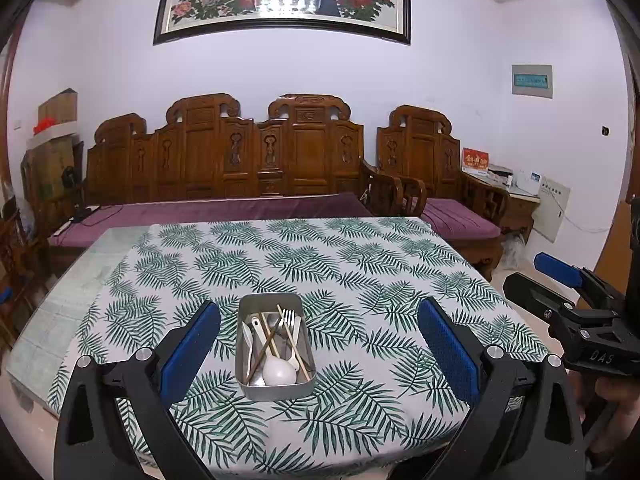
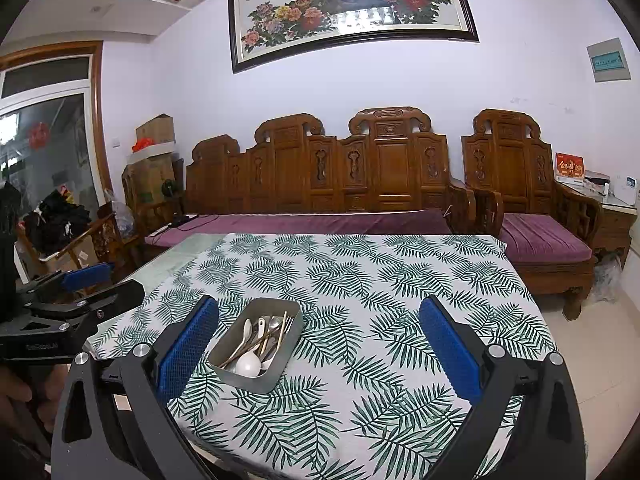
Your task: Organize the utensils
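A rectangular metal tray (image 1: 246, 390) stands on the leaf-print tablecloth (image 1: 360, 272) near the table's front edge. It holds a white spoon (image 1: 279, 372), a fork (image 1: 289, 320), chopsticks (image 1: 294, 346) and several other utensils in a loose pile. My left gripper (image 1: 318, 312) is open and empty, held back above the front edge with the tray between its blue pads. My right gripper (image 2: 318, 312) is open and empty, with the tray (image 2: 240, 380) ahead and left, near its left pad. Each gripper shows at the edge of the other's view.
The tablecloth (image 2: 380, 280) leaves a bare strip of table at the left (image 1: 72, 280). A carved wooden sofa (image 1: 240, 160) with purple cushions stands behind the table, and an armchair (image 2: 532, 200) stands at the right. Boxes (image 2: 152, 160) are stacked in the far left corner.
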`<state>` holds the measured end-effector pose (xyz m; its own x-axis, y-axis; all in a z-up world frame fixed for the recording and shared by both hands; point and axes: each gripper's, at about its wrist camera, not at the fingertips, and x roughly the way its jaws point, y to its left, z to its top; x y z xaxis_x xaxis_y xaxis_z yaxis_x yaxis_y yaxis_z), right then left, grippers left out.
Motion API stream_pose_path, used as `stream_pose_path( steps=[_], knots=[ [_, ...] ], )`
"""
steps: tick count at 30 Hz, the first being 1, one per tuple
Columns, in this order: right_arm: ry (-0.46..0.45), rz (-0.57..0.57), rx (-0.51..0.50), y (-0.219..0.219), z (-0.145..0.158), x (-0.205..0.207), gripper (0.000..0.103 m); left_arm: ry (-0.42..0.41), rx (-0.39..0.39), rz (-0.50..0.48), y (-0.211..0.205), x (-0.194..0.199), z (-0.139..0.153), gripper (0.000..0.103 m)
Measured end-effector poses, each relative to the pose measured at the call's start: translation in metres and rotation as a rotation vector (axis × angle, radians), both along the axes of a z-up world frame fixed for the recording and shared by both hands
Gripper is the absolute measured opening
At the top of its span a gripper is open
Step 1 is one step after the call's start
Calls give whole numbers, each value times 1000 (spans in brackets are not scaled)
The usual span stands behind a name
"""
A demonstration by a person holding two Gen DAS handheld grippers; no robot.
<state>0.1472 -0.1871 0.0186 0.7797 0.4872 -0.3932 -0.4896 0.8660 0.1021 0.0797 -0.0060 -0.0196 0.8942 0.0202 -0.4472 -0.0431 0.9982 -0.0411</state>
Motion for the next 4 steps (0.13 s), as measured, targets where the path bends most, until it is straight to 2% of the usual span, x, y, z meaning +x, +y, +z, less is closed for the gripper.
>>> stream_pose_path(
  steps=[4],
  knots=[
    [-1,0,0,0,0,0,101,-1,-2,-2,0,0,-1,95]
  ],
)
